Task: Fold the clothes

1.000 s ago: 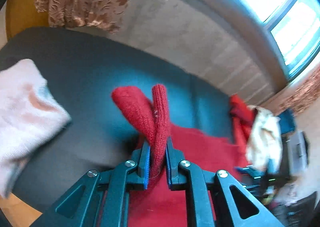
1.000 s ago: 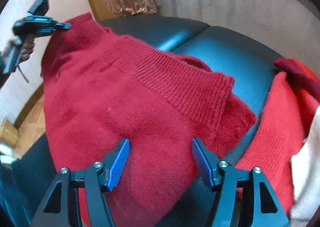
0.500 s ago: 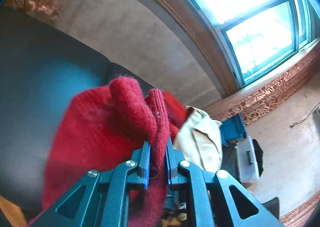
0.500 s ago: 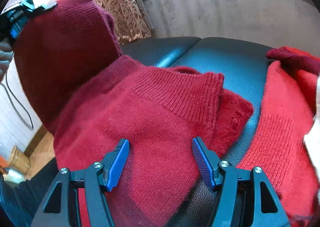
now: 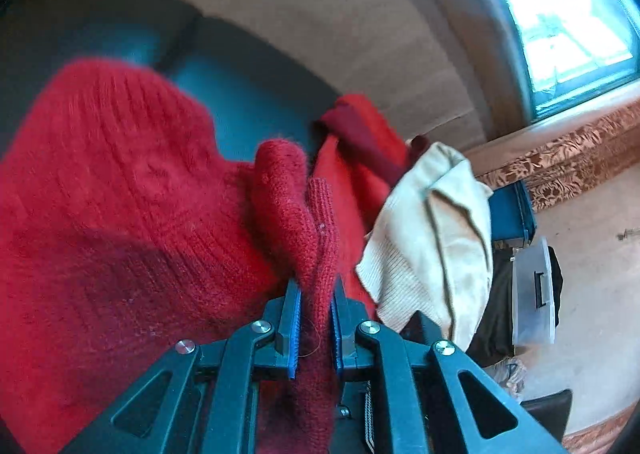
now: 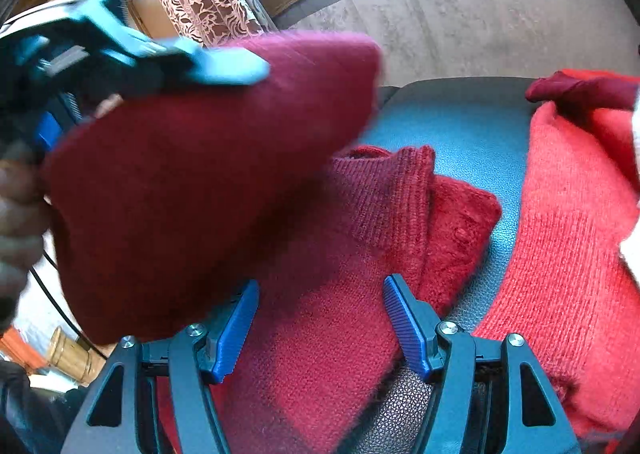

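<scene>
Red knit sweater (image 5: 120,194) lies on the dark sofa (image 5: 248,94); the left gripper (image 5: 316,318) has its jaws clenched on a ribbed edge. Only the right view shows that edge lifted over the body, above the right gripper (image 6: 320,318), jaws spread apart. Right: a cream garment (image 5: 432,238)

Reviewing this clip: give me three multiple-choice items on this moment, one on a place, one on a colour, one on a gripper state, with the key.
1. Where does the cream garment lie?
A. Right of the red sweater
B. Under the window
C. In the right gripper

2. What colour is the couch seat?
A. White
B. Dark teal
C. Yellow

3. How do the right gripper's jaws stand?
A. Shut on cloth
B. Hidden
C. Open above the sweater

Key: 1 A, it sits right of the sweater in the left wrist view; 2 B, bare seat shows; 3 C, the jaws stand apart.
</scene>
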A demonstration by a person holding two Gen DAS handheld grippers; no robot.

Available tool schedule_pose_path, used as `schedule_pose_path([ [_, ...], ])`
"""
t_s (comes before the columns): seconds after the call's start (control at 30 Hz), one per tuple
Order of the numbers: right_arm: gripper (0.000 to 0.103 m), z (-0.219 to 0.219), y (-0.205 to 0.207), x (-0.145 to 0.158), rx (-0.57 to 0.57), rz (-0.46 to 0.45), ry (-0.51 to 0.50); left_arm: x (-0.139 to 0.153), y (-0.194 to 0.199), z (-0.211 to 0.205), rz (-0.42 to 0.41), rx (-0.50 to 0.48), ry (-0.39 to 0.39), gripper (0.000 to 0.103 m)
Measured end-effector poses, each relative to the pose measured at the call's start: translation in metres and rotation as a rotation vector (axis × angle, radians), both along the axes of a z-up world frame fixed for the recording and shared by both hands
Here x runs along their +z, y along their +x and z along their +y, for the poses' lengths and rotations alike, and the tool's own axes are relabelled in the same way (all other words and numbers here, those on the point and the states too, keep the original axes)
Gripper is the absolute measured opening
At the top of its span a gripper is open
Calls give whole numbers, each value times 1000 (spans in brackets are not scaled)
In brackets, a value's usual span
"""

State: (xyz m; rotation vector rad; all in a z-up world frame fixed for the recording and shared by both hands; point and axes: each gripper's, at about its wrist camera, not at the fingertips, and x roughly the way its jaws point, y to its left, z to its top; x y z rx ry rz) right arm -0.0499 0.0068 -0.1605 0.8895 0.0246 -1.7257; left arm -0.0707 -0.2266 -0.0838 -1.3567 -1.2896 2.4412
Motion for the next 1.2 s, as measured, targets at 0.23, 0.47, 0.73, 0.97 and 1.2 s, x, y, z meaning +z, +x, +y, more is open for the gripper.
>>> schedule_pose_path([
  [0.23, 67, 9, 5, -2, -3, 9, -8, -42, -14, 8, -87, 7, 27, 12],
  [0.47, 71, 12, 22, 5, -6, 69, 37, -25, -11, 4, -140, -27, 127, 20],
  [0.73, 94, 67, 47, 20, -45, 104, 178, 50, 25, -20, 43, -119, 42, 21],
  [0.97, 100, 91, 66, 76, -17, 45, 53, 37, 84, -103, 82, 51, -178, 21],
  [1.2, 103, 17, 104, 68, 274, -236, -4, 2, 125, -110, 131, 15, -245, 21],
])
